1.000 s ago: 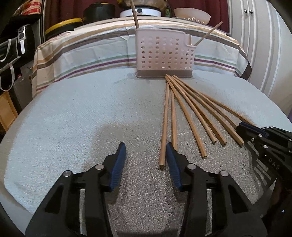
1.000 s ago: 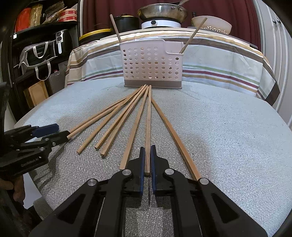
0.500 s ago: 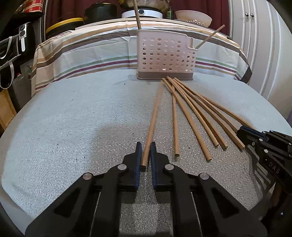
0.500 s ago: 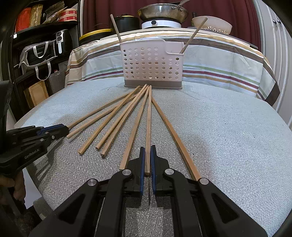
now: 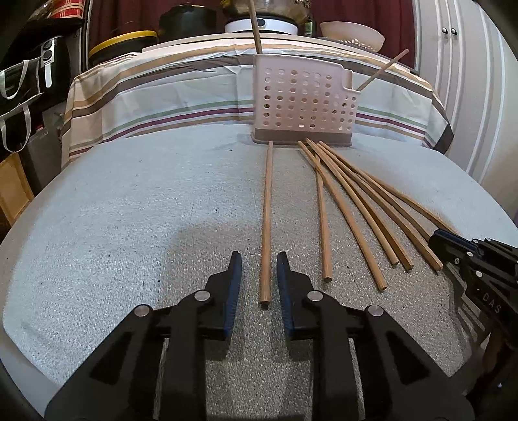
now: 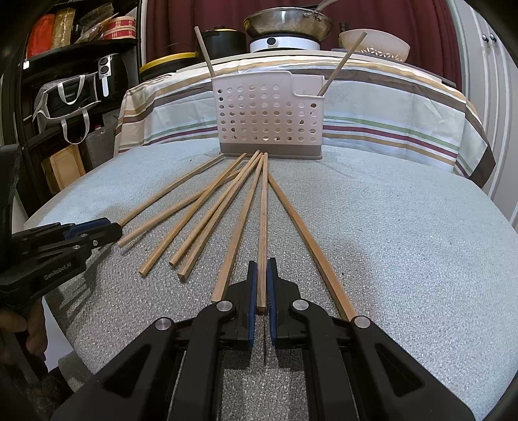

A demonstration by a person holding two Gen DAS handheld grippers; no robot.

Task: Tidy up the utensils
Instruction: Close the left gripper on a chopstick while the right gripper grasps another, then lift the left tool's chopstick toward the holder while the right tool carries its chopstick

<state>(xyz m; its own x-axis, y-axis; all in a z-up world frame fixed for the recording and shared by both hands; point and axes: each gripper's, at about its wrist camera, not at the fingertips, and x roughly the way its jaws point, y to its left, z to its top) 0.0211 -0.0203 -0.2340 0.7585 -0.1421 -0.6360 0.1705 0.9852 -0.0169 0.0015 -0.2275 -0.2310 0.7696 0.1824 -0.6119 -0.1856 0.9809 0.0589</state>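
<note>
Several wooden chopsticks lie fanned on the grey table point(image 5: 129, 226) in front of a pink perforated utensil basket point(image 5: 304, 103), which holds two chopsticks. My left gripper point(image 5: 258, 259) is open, its jaws on either side of the near end of one chopstick point(image 5: 267, 220) that lies apart to the left of the fan. My right gripper point(image 6: 262, 264) is shut on the near end of another chopstick point(image 6: 263, 210), which rests flat on the table. The basket point(image 6: 270, 116) stands at the far edge in the right wrist view.
A striped cloth point(image 5: 168, 94) covers a surface behind the table, with a pan point(image 6: 288, 21), a pot and a bowl point(image 5: 351, 34) on it. Dark shelves with bags point(image 6: 64, 97) stand at left. White cabinet doors are at right.
My left gripper shut on the leftmost chopstick, swung it to the left away from the fan, and has now opened around it. My right gripper has stayed shut on its chopstick.
</note>
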